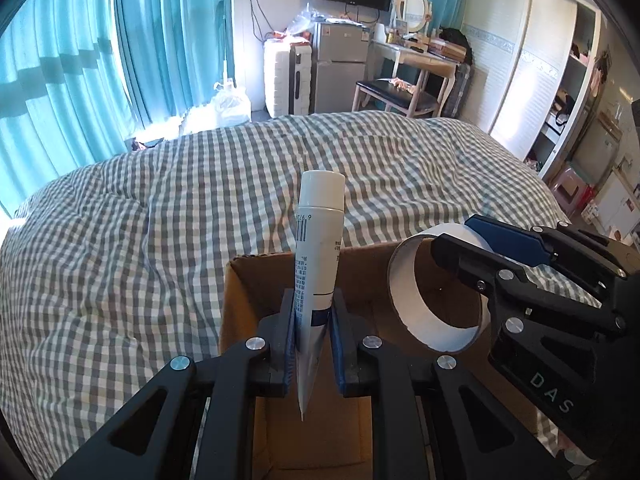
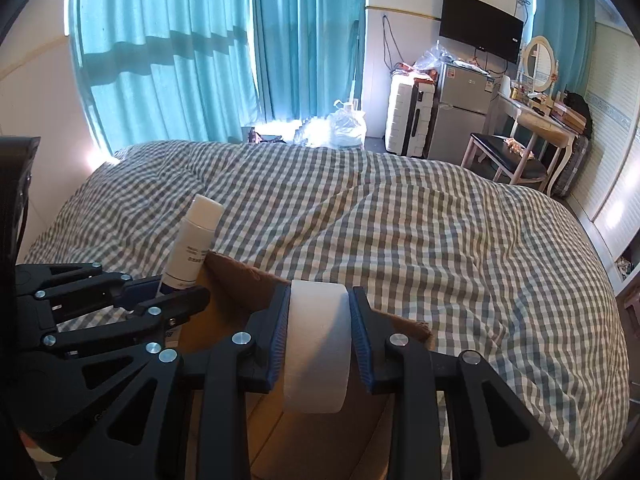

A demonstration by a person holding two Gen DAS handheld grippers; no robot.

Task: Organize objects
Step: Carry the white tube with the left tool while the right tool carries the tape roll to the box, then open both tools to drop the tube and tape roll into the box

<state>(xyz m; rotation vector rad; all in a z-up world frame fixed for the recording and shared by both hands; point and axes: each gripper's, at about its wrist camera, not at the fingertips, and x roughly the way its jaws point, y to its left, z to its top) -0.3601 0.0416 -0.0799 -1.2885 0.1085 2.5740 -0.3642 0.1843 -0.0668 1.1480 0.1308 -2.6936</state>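
My left gripper (image 1: 313, 312) is shut on a white tube (image 1: 318, 248) with a white cap, held cap-up over an open cardboard box (image 1: 248, 288) on the bed. My right gripper (image 2: 319, 300) is shut on a white tape roll (image 2: 316, 344), also over the box (image 2: 236, 276). In the left wrist view the right gripper (image 1: 476, 240) and the tape roll (image 1: 424, 320) show at the right. In the right wrist view the left gripper (image 2: 176, 292) and the tube (image 2: 192, 240) show at the left.
The box stands on a bed with a grey-and-white checked duvet (image 1: 200, 184). Beyond the bed are teal curtains (image 1: 80, 60), a white suitcase (image 1: 286, 80), a small fridge (image 1: 340, 64), a chair (image 1: 396, 94), a dressing table (image 1: 424, 54) and a wardrobe (image 1: 532, 64).
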